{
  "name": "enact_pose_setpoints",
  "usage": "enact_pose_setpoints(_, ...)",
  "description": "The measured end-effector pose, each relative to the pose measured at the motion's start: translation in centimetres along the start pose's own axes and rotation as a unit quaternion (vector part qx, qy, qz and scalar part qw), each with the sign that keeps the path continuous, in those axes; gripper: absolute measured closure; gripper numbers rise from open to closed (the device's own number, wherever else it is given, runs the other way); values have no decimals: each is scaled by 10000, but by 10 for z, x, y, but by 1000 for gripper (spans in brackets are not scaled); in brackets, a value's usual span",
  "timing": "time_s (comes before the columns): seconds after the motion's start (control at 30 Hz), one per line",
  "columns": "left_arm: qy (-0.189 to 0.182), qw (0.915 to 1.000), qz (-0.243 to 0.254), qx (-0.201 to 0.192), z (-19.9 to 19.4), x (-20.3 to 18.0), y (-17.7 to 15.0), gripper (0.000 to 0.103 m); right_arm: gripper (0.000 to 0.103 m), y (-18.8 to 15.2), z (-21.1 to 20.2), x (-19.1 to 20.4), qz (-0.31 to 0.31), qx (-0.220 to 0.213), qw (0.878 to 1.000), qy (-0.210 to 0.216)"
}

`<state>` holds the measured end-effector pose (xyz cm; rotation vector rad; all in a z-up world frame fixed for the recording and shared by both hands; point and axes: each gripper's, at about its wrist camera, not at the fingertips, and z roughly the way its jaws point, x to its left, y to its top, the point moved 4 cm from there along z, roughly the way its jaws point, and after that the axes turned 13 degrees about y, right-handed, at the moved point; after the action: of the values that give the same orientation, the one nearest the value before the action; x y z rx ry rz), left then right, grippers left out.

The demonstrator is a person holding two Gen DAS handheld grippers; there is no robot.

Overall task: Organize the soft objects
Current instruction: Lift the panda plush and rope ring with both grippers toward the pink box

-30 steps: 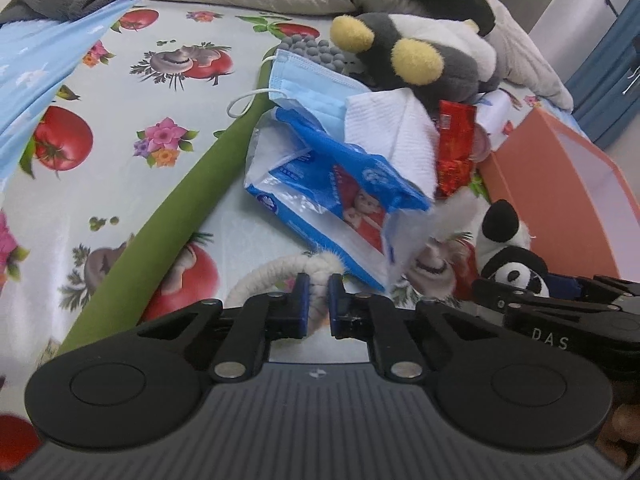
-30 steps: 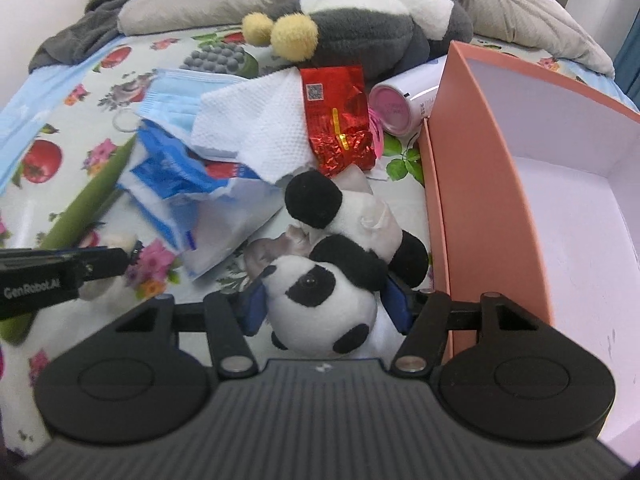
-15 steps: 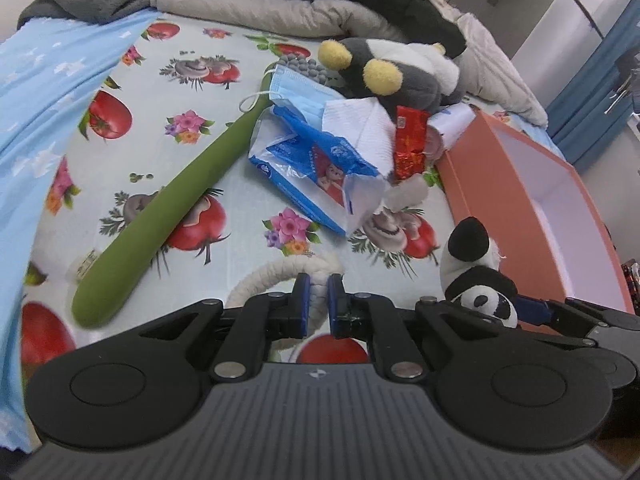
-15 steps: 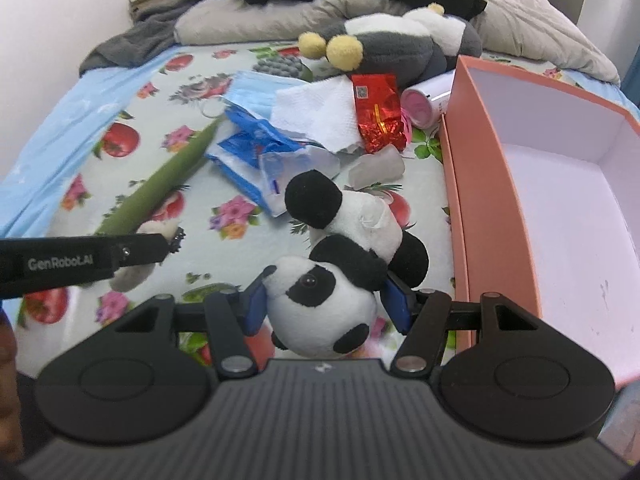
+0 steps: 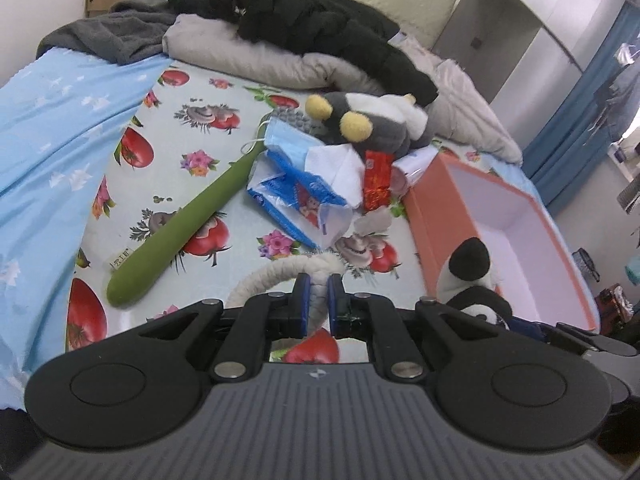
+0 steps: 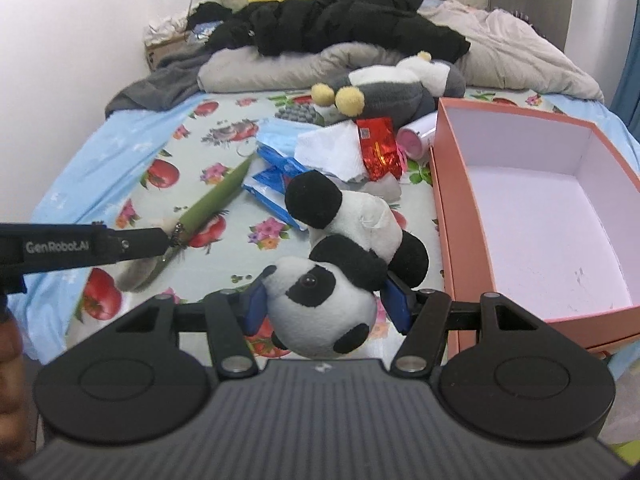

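Left gripper pinched nearly shut on white braided rope, lifted above the fruit-print sheet. Right gripper clamped on panda plush by the head, pads pressing both sides, body sticking out fwd, just left of pink box. Green soft stick, blue wipes pack, red packet, face mask & grey plush lying on sheet beyond.
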<state>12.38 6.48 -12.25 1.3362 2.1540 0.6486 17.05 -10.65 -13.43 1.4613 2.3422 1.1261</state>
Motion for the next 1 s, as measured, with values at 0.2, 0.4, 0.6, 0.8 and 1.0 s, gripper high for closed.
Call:
enact_pose_setpoints(0.2, -81, 9997, -43, -241, -36, -4, -3, 92, 41, 3, -31, 7, -152, -339, 9993, 79)
enact_pose_setpoints(0.4, -196, 9988, -57, -439, -62, -8, -2, 92, 41, 7, -57, 11, -243, -622, 9977, 135)
enact_pose_setpoints(0.6, -346, 9974, 47, -636, -83, -19, -1, 92, 41, 10, -78, 13, -285, -872, 9956, 169)
enact_pose_setpoints(0.8, -529, 9960, 142, -707, -94, -31, 0, 92, 40, 10, -94, 11, -244, -1057, 9940, 116)
enact_pose_setpoints(1.0, -708, 9940, 280, -785, -101, -46, 3, 92, 40, 11, -110, 6, -212, -1248, 9920, 39)
